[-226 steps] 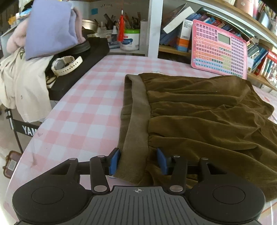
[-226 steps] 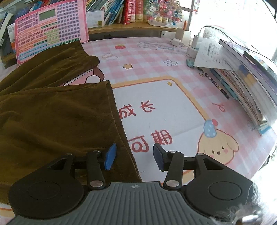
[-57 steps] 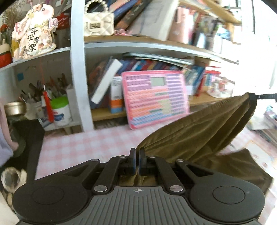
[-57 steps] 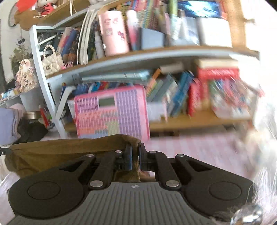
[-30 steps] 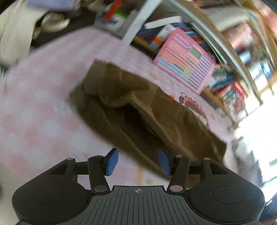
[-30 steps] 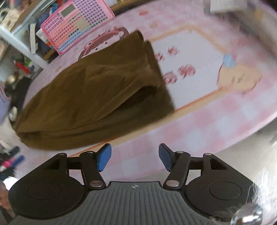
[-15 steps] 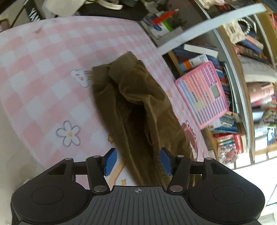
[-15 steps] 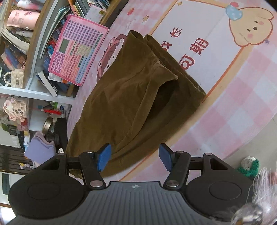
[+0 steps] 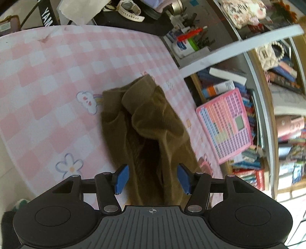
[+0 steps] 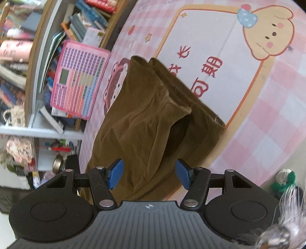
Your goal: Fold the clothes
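The brown corduroy garment lies folded in half lengthwise on the pink checked table, its top layer loosely puffed with a dark gap underneath. In the right wrist view the same garment shows its hem end near the printed mat. My left gripper hovers open high above the waistband end, holding nothing. My right gripper is also open and empty, raised above the garment's other end.
A pink keyboard toy leans against the bookshelf beside the table; the right wrist view shows the pink toy too. A black stand with a white watch sits at the table's far end. The cartoon mat lies right of the garment.
Both grippers lifted the garment, folded it over, let go and opened. In the last half second both rose slightly and tilted; the garment lies still.
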{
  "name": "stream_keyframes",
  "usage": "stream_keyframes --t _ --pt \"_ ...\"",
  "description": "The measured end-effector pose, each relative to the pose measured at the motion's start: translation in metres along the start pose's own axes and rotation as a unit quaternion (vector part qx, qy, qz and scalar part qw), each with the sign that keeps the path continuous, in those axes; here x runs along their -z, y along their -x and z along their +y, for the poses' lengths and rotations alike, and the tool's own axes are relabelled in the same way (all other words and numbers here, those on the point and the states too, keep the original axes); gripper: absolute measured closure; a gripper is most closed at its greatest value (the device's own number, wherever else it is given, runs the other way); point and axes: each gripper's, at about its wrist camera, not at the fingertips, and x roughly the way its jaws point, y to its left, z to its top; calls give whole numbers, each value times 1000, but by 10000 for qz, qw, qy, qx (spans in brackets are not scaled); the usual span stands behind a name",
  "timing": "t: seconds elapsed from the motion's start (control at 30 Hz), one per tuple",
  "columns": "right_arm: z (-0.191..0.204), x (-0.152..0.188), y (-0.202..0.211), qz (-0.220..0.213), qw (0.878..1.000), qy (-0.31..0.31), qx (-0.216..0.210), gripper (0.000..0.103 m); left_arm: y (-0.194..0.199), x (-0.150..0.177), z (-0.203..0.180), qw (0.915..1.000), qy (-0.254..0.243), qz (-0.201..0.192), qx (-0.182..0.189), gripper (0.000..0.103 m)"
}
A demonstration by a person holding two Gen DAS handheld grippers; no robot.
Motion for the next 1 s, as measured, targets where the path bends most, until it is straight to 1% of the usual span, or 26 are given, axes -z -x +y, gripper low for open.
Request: stream_keyframes --t 0.1,0.23,0.43,0.5,0.53,0.57,0.6,0.63,0.67,0.77,0.83,0.87,0.9,0.93,0.97,1.0 --pt "-3 -5 -4 -77 9998 -190 48 45 -12 -10 -2 9998 167 16 -49 47" --pt "-5 -8 -9 -125 9991 -376 171 46 -31 -19 -1 9989 422 185 -129 47" --pt "-9 -11 -10 -230 9976 -568 323 53 -46 -27 0 9979 565 237 -219 47" --pt "-9 -12 -9 -290 9972 -603 324 57 -48 -29 -1 9979 590 203 -175 47" --pt "-10 -12 -9 -321 9971 -615 314 64 -48 -31 -1 9979 602 186 -153 47" --pt "-10 -12 -8 -352 9971 -612 298 79 -47 -31 -5 9986 500 150 -112 52" --pt "-9 -12 -8 -384 9972 -581 269 88 -45 -32 -10 9992 378 110 -67 60" --pt "-7 -12 -7 -415 9973 -549 240 97 -43 -32 -14 9996 255 70 -22 72" --pt "-5 -12 -6 -470 9975 -485 208 98 -42 -33 -18 9999 132 30 23 88" --pt "12 -9 2 -730 9973 -99 40 99 -36 -34 -32 9996 -237 -89 158 89" --pt "19 -10 4 -816 9966 68 -63 99 -33 -33 -39 9984 -441 -25 366 88" --pt "19 -11 3 -815 9966 80 -31 99 -34 -33 -39 9983 -433 12 378 88" --pt "19 -12 2 -802 9968 70 10 99 -34 -34 -36 9988 -341 26 340 85" --pt "16 -12 0 -763 9970 11 85 97 -34 -34 -30 9993 -197 48 307 84" --pt "13 -11 -2 -724 9972 -53 184 96 -35 -34 -24 9996 -46 72 277 81" --pt "10 -10 -2 -690 9972 -100 259 96 -36 -34 -18 9996 105 96 246 74"
